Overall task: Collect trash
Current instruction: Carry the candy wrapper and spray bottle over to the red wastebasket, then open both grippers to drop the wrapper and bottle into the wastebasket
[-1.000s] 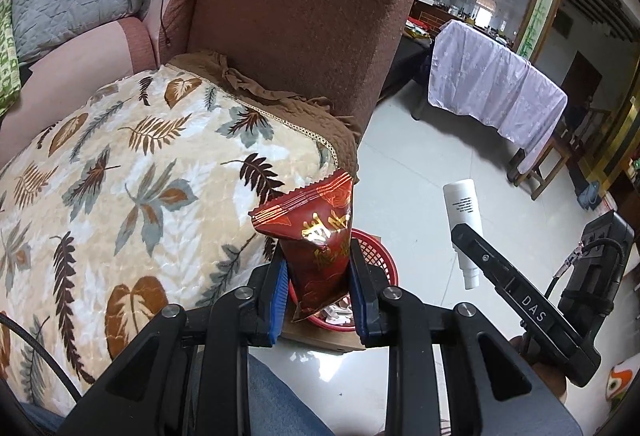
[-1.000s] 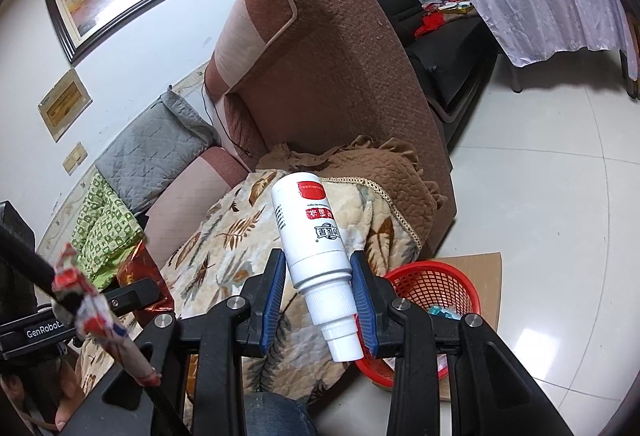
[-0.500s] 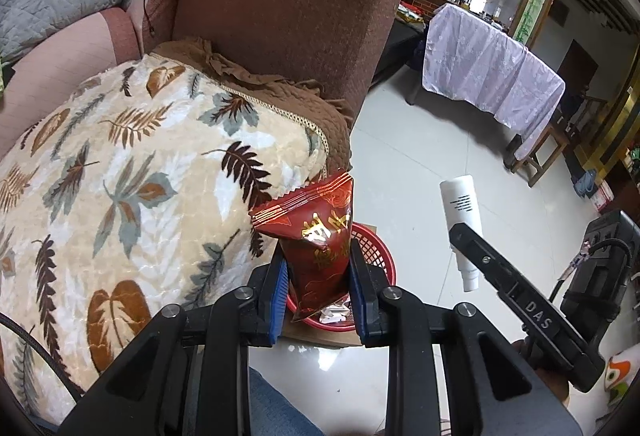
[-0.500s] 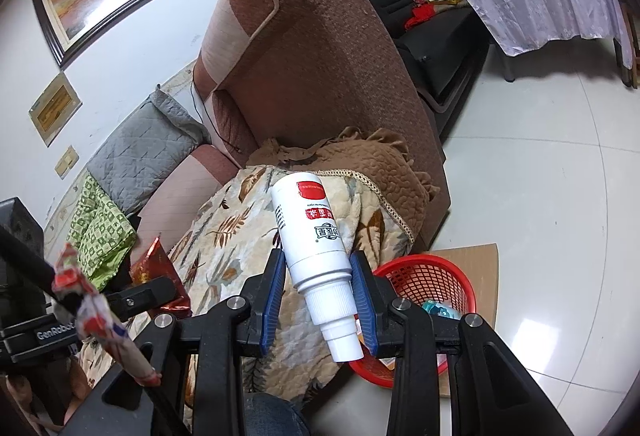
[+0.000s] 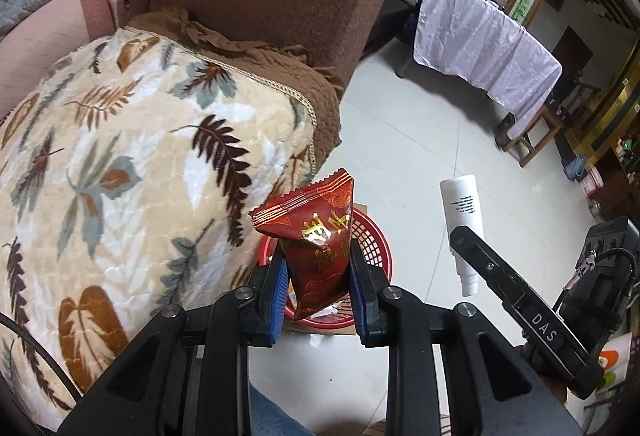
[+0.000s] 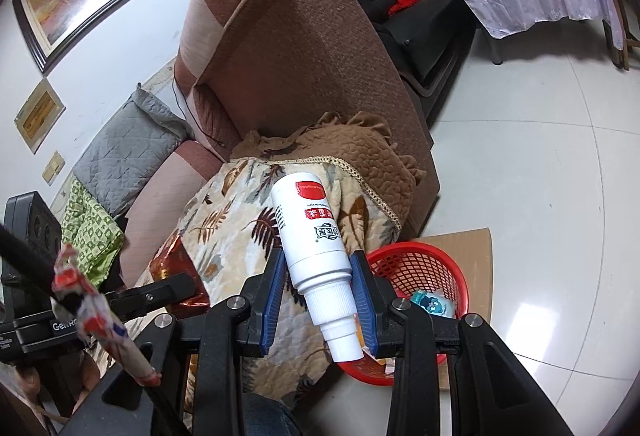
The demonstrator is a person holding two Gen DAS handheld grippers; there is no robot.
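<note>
With both loads up in the air above the floor, the left hand-held gripper is clamped on a glossy red foil snack packet, and the right hand-held gripper is pinching a smooth white plastic bottle near its shoulder, cap end angled down. The target, a red mesh plastic basket, sits on a flat sheet of cardboard on the tiled floor, tight against the sofa's plush leaf-print blanket. Here's the danger, as I read it: the packet is crinkly and light, so if let go early it could flutter sideways onto the blanket or the tiles. The bottle is slick, round and tilted; it might slide through the pads, or strike the basket's rim and roll away across the shiny floor. The basket already holds some wrappers, so a bounce-out looks possible too.
</note>
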